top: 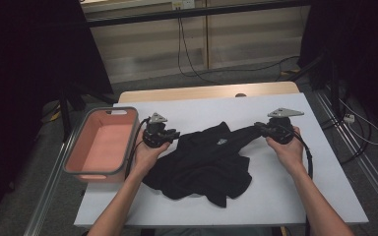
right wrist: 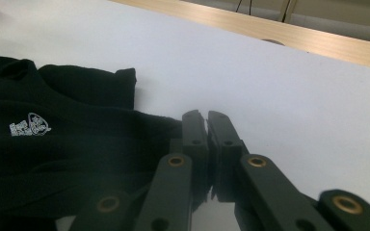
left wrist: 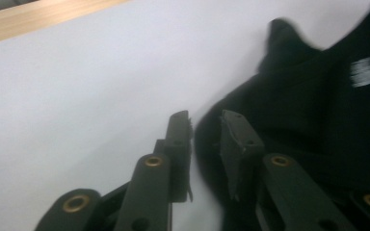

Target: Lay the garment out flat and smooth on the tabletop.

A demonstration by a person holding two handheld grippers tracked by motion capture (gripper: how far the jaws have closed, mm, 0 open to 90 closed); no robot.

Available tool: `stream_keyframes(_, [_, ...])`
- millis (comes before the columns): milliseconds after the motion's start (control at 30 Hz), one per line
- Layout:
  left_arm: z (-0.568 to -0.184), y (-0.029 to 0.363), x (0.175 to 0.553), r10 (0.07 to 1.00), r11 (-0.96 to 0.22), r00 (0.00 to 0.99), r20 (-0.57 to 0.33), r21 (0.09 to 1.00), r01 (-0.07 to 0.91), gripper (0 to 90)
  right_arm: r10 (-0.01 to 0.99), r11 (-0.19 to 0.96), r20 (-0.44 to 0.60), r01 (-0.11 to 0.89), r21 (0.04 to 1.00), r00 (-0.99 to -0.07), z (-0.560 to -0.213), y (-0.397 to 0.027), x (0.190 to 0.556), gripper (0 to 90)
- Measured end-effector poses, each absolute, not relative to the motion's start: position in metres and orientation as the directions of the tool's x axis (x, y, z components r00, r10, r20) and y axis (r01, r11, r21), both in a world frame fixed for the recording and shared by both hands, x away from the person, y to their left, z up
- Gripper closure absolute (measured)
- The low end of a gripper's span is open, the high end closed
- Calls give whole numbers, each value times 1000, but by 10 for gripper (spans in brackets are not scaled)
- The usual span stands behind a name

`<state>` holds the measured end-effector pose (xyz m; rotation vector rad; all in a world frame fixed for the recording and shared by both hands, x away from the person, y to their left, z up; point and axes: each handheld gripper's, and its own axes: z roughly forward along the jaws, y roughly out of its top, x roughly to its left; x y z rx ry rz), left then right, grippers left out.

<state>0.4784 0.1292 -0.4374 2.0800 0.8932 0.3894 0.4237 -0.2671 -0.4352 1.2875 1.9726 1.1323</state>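
A black garment (top: 202,160) with a small white logo (top: 220,142) lies crumpled in the middle of the white table (top: 285,196). One narrow end of it is drawn out to the right, where my right gripper (top: 261,127) is shut on it. In the right gripper view the jaws (right wrist: 207,126) stand together and the cloth (right wrist: 77,144) runs up to them from the left. My left gripper (top: 175,133) is at the garment's left edge. Its jaws (left wrist: 206,132) stand a little apart, and a fold of the black cloth (left wrist: 318,110) lies in the gap without being pressed.
A pink basket with a grey rim (top: 75,147) stands at the table's left edge, close to my left hand. A wooden strip (top: 202,92) borders the far edge. White tabletop lies bare in front of and to the right of the garment. Cables trail on the floor behind.
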Motion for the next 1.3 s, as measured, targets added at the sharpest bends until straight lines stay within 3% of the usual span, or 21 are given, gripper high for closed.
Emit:
stream_keyframes(167, [-454,123,484,685,-455,726,-59,744,490,652,910,204,16,481,853,-414,-436,-266,424,873])
stream_keyframes(300, [-460,113,478,643,-523,766,-16,721,454,624,909,205,15,479,853,-417,-437,-265,424,872])
stream_keyframes(400, [-459,112,476,628,-533,778,-20,717,449,658,908,207,17,481,852,-419,-437,-265,424,872])
stream_keyframes(500, [-459,111,474,621,-516,781,-70,713,474,808,906,209,15,479,853,-422,-436,-264,424,872])
stream_keyframes(567, [-457,112,473,635,-506,769,-78,710,490,860,905,210,14,477,854,-424,-436,-264,424,872])
stream_keyframes(767, [-433,125,471,664,-386,735,-135,780,492,873,905,200,19,464,863,-426,-430,-263,424,873])
stream_keyframes(933, [-413,135,467,668,-349,735,-117,822,449,875,901,182,25,429,885,-433,-416,-260,426,873])
stream_keyframes(1300, [-402,130,438,592,-405,798,-112,815,415,876,893,187,9,389,902,-450,-398,-257,422,873])
